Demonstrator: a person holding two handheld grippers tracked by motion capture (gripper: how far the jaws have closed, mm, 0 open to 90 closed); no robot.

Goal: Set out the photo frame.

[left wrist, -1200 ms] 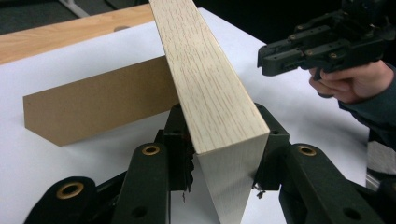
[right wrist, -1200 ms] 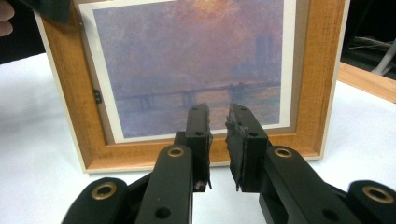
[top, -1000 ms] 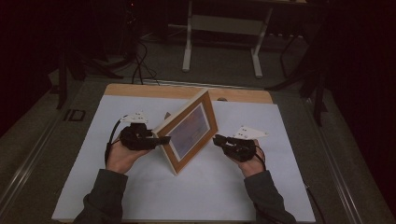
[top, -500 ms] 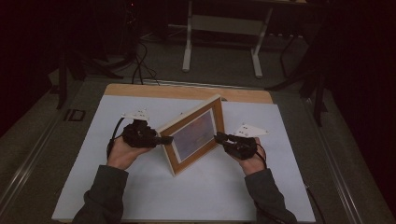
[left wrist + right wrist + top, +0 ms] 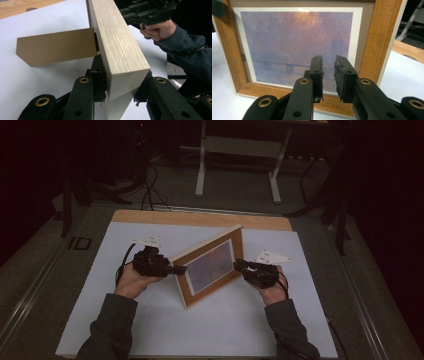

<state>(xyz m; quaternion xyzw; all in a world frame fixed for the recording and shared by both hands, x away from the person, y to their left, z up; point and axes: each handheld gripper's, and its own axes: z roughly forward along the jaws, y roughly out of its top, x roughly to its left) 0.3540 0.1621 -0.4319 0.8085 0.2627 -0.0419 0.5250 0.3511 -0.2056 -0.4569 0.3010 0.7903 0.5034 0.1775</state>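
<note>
A wooden picture frame point(image 5: 210, 267) with a hazy purple bridge print stands on edge on the white table top point(image 5: 200, 330), tilted at an angle. My left gripper point(image 5: 177, 269) has been closing and is shut on the frame's left side; its jaws point(image 5: 122, 77) press both faces of the pale frame edge point(image 5: 117, 45). A brown cardboard stand point(image 5: 57, 46) juts from the frame's back. My right gripper point(image 5: 238, 265) is at the frame's right side. Its jaws point(image 5: 328, 62) have just opened a little and point at the print point(image 5: 294, 42), with nothing between them.
A strip of bare wood point(image 5: 200, 218) runs along the table's far edge. Beyond it on the dark floor are the metal legs of a desk point(image 5: 200, 175) and loose cables point(image 5: 150, 195). A cable loops from each gripper.
The frame has swung round in the left gripper: its far top corner has moved right and lower, and the print faces more towards me. Both hands stay about where they were.
</note>
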